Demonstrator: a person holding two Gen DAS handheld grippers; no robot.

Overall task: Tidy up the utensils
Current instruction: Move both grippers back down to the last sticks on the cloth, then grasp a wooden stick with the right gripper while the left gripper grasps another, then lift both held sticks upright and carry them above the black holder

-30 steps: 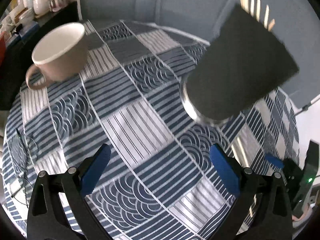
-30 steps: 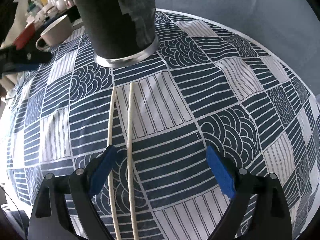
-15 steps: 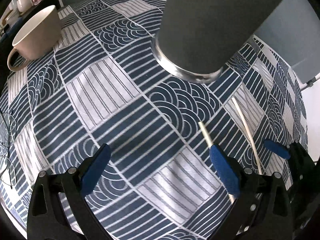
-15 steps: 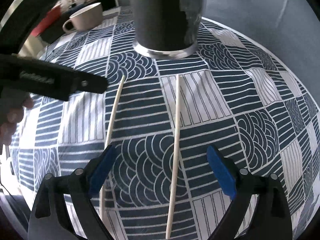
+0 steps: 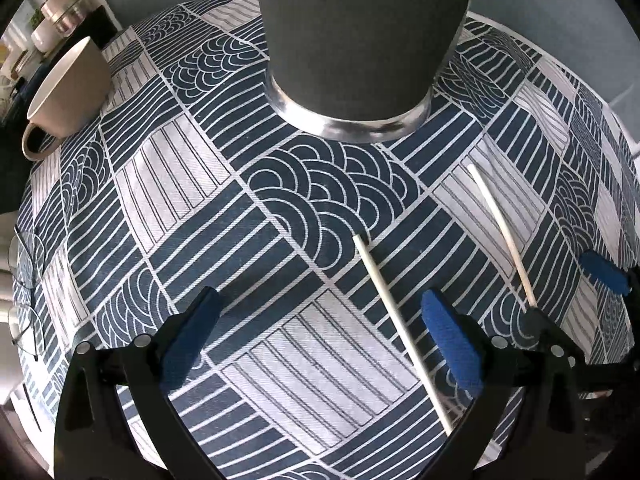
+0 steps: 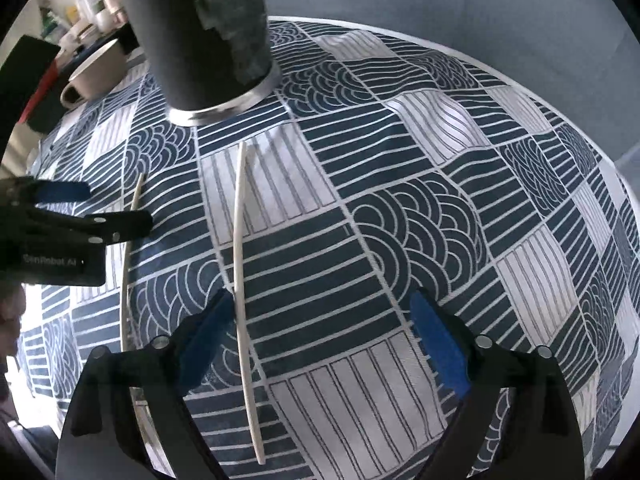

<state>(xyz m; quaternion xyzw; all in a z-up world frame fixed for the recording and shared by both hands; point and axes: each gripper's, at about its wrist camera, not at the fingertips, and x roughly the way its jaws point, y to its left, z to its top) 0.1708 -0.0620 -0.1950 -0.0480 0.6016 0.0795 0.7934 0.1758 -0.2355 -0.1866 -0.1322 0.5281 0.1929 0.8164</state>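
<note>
Reading "GenRobot AI" on its side, the left tool (image 6: 64,204) gapes empty — the right tool (image 6: 324,336) is closing, one chopstick (image 6: 242,280) between.

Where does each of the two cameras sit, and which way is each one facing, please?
Left wrist: on the left gripper, looking steeply down at the tablecloth; its jaws stand open over one chopstick.
Right wrist: on the right gripper, also looking steeply down; its jaws, closing, straddle the other chopstick; the left gripper shows at its left edge.
Shared: both chopsticks, the dark holder, the beige mug.
</note>
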